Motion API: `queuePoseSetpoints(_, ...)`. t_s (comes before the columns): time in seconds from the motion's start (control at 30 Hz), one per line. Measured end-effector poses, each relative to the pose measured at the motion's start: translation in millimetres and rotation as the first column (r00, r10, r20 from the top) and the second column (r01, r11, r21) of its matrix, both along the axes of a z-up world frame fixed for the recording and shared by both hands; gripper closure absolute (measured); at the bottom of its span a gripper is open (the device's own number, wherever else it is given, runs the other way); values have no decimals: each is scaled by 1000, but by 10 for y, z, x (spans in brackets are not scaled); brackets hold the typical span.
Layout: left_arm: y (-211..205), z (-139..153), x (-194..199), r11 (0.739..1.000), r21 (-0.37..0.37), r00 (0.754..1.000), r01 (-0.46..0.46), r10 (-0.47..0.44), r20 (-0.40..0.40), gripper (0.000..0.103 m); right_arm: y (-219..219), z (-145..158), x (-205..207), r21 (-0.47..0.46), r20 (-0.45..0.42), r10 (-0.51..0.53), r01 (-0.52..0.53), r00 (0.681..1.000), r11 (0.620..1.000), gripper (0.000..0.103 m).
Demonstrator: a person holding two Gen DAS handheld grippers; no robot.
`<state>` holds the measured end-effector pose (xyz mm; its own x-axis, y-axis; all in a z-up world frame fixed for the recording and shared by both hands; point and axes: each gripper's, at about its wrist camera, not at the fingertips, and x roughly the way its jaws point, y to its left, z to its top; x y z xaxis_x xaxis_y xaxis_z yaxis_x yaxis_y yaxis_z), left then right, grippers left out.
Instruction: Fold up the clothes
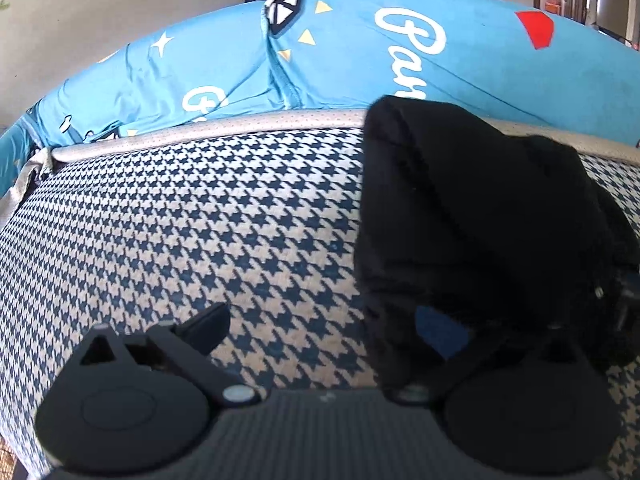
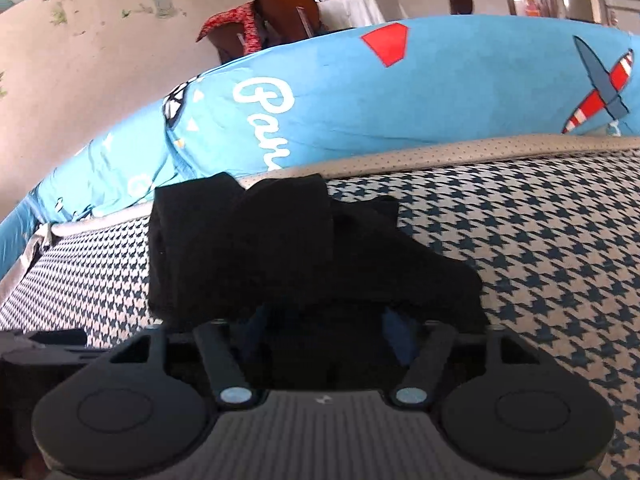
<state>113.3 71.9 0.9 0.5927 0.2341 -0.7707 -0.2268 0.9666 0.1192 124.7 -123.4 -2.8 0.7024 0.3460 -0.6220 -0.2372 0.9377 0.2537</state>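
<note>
Right now the black garment (image 2: 280, 248) lies as a compact, roughly folded bundle on the houndstooth cushion (image 2: 540, 260). Its far end is close to the beige perforated piping (image 1: 200, 130) that edges the cushion. The right tool (image 2: 326, 324) is pushed in at the bundle's near edge with its jaws partly parted. Dark cloth sits between the blue pads (image 2: 398, 330) and drapes over them. The pads stand too far apart to be pinching such thin fabric, so I judge this a loose, released hold rather than a grip.

The left tool (image 1: 320, 324) stands wide and holds nothing. One of its fingers is over bare cushion, and the other is tucked against the side of the bundle, its blue pad half covered by a sagging fold. That placement looks meant to steady the flank of the stack, or to be ready to square it up, while the other tool works the near edge.

The garment is matte, soft and limp. It shows rounded, stacked layers rather than crisp creases, and one thicker band crosses its top in the right wrist view. The cushion is a flat woven fabric in navy and cream, firm enough that the bundle sits on it without sinking. Behind the piping rises a smooth, slightly wrinkled blue printed cover (image 2: 360, 112) with white lettering, a red patch and an aeroplane motif.

The fold seems near its end, with tidying of the loose near edge probably left.
</note>
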Motion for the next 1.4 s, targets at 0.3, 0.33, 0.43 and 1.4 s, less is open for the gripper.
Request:
queuePoseSetpoints(0.3,124,195,-34,998,-54,997,-43,46,56,0,71,134,-198,-15,56,145,-144,988,989,90)
queuePoseSetpoints(0.33,122,216,-45,997,-61,997,-39,43,64,0,98,154,-246,-28,67,173,-171,983,985,90)
queuePoseSetpoints(0.43,106,250,-82,997,-71,996,-23,29,84,0,191,199,-407,-70,93,267,-261,959,963,92)
queuePoseSetpoints(1.4,-102,-5,-97,999,-51,998,6,-3,59,0,363,209,-970,-132,62,542,-532,838,837,86)
